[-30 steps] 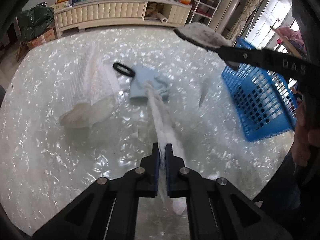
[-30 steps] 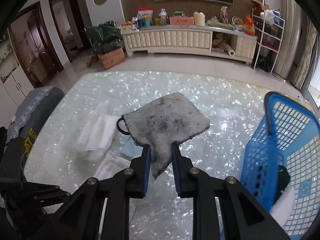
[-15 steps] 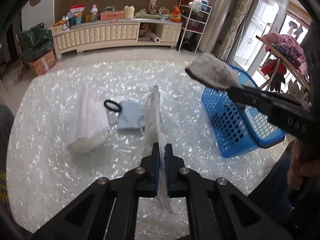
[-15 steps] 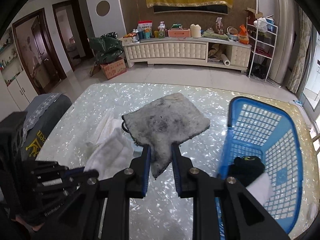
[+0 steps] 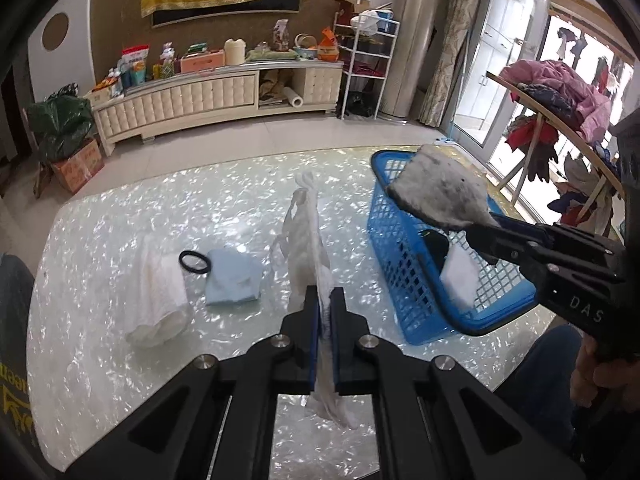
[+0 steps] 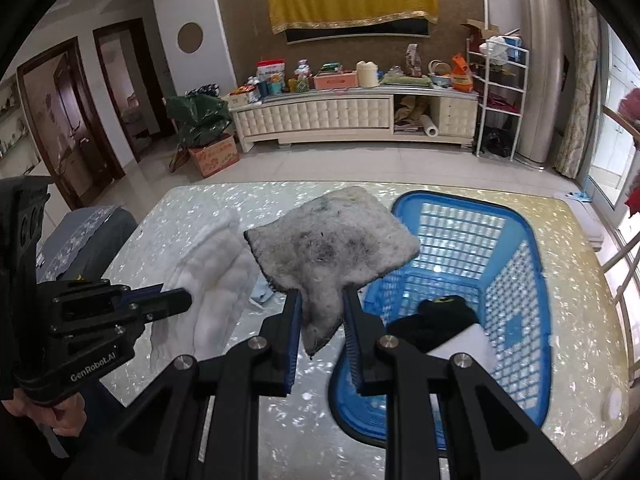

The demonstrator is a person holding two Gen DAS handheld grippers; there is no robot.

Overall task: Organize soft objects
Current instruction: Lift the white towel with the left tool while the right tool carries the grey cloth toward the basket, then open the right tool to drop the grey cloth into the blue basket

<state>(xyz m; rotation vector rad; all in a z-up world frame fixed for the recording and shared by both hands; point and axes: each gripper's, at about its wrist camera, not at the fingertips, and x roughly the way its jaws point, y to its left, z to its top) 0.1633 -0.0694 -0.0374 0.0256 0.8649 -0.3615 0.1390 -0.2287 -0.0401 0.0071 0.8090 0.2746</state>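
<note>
**Both grippers loaded, cloths in the air beside the basket**

Left gripper (image 5: 325, 320) first: its jaws are pinched tight on a thin white cloth (image 5: 310, 232), which stands up ahead of the fingers in a crumpled strip, with a short tail hanging below them. Over to the right gripper (image 6: 320, 320): its jaws are narrow and clamped on the corner of a grey fluffy pad (image 6: 332, 248), speckled with dark lint, which fans out flat ahead of the fingertips. In the left wrist view that same pad is up above the near rim of the blue plastic basket (image 5: 404, 276), clear of it.

Inside the basket lie a black soft item (image 6: 440, 316) and a white piece (image 6: 468, 346) against it, both at the near end.

On the pearly white table (image 5: 100, 360) there is more waiting: a folded white towel (image 5: 156, 288) at the left, a pale blue cloth (image 5: 234, 276) just beside it, and a black hair tie (image 5: 195, 261) lying across the gap, overlapping the blue cloth's corner.

At the table's left edge sits a chair with a grey patterned cover (image 6: 86, 236). Beyond the table, a cream low cabinet (image 6: 320, 118) crowded with boxes and jars runs along the brown wall.
</note>
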